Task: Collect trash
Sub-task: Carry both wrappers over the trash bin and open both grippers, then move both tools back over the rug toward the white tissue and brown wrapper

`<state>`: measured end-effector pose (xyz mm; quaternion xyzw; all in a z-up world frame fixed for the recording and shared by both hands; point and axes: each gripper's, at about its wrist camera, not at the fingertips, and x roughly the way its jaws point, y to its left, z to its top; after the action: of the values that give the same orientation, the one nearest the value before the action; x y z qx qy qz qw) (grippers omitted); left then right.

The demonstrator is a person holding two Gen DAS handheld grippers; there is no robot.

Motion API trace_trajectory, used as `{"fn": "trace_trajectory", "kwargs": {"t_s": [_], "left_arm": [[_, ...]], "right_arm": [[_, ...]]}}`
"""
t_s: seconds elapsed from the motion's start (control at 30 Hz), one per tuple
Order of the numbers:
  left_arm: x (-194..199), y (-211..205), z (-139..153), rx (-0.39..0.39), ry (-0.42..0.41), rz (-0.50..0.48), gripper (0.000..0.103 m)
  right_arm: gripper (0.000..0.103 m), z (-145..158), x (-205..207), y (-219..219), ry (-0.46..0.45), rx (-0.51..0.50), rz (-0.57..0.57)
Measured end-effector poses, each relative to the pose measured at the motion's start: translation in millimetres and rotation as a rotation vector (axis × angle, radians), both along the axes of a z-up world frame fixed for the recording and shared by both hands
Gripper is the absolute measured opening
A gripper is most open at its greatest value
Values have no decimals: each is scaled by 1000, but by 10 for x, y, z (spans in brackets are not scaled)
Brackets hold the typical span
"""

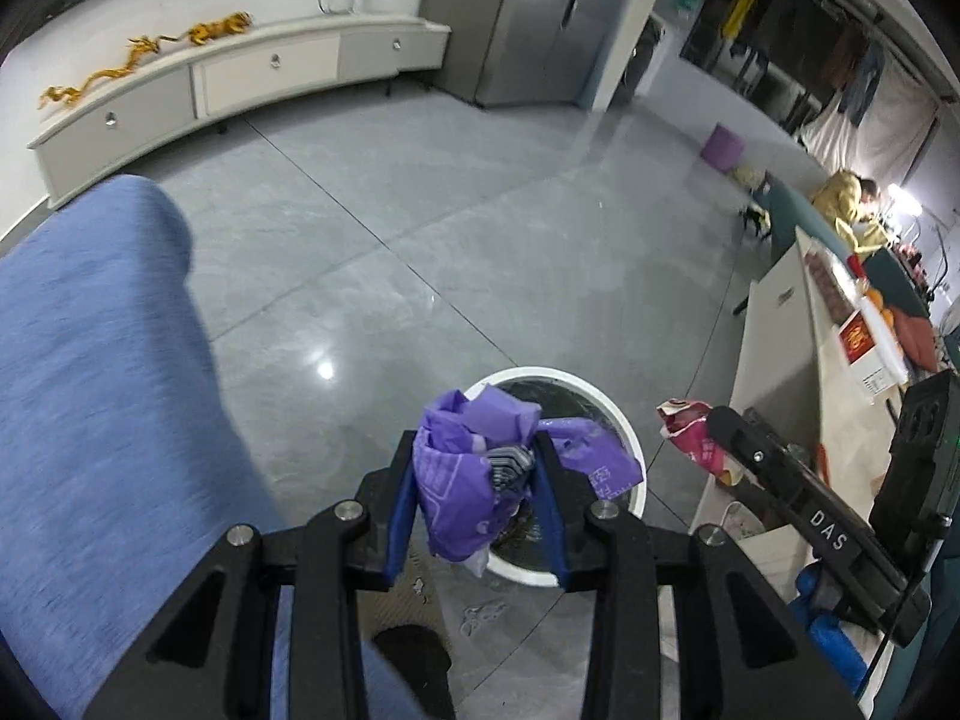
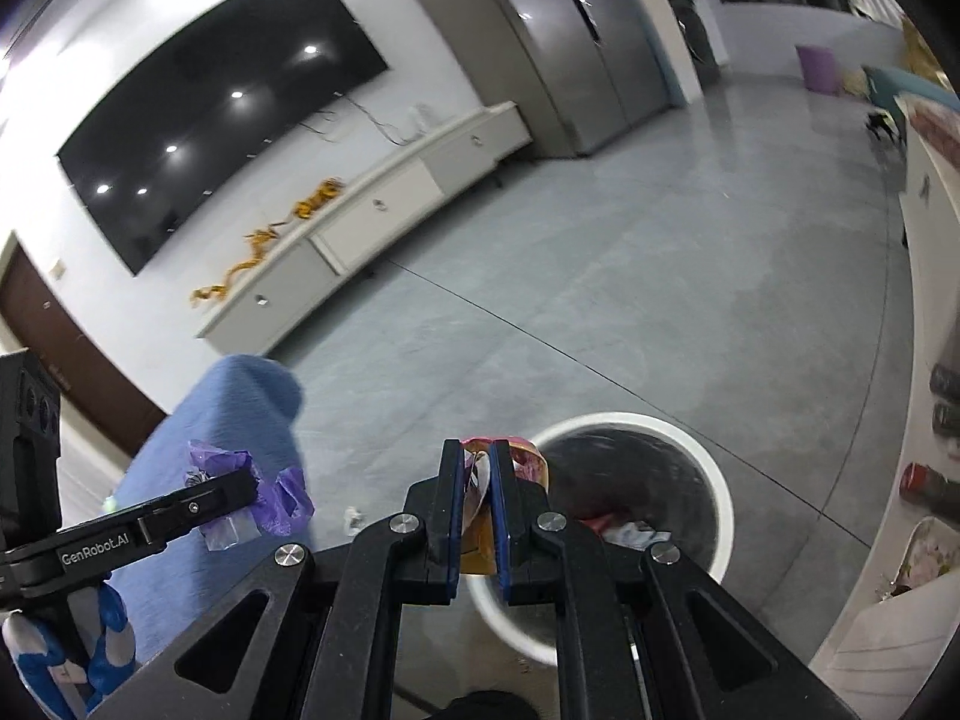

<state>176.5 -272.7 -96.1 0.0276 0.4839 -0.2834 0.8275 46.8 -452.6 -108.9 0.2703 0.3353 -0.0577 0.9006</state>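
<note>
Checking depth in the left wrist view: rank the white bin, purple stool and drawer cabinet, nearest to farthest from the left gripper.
From the left gripper:
1. White bin, directly beneath.
2. Drawer cabinet, far left wall.
3. Purple stool, far right; too close to call against the cabinet.

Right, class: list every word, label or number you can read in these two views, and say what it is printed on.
"DAS": on the black right gripper.
"GenRobot.AI": on the black left gripper.
Crumpled purple plastic bag: pale print, unreadable.
Red card on the white counter: gold mark, too blurred.
</note>
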Motion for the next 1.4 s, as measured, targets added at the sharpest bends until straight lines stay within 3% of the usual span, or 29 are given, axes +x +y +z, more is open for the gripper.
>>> {"fn": "trace_trajectory", "kwargs": {"t_s": [0.13,0.2,0.27,0.33,0.53,0.6,0.9,1.17,1.4], "left_arm": [[186,-321,-306,19,54,-21,37],[239,-436,-430,11,86,-40,39],[293,-534,-524,-1,113,-59,44],[319,-612,-584,-13,126,-67,57],[254,-626,-612,-43,138,-60,57],[188,-559,-544,-54,118,-54,57],[-437,-41,162,-76,-134,-13,57],[-981,619,660,-59,-214,-9,57],[-1297,1624,927,-45,-275,88,57]], "right_arm": [[15,-275,105,-200,47,20,-42],[25,-365,135,-272,60,26,-57],[44,-422,108,-317,67,28,-73],[44,-451,75,-363,70,36,-97],[44,-372,-136,-468,58,27,-161],[44,-280,-220,-436,46,15,-166],[45,406,-464,8,-61,-110,-114],[50,989,-720,553,-174,-176,-19],[50,1270,-830,1049,-239,-187,72]]}}
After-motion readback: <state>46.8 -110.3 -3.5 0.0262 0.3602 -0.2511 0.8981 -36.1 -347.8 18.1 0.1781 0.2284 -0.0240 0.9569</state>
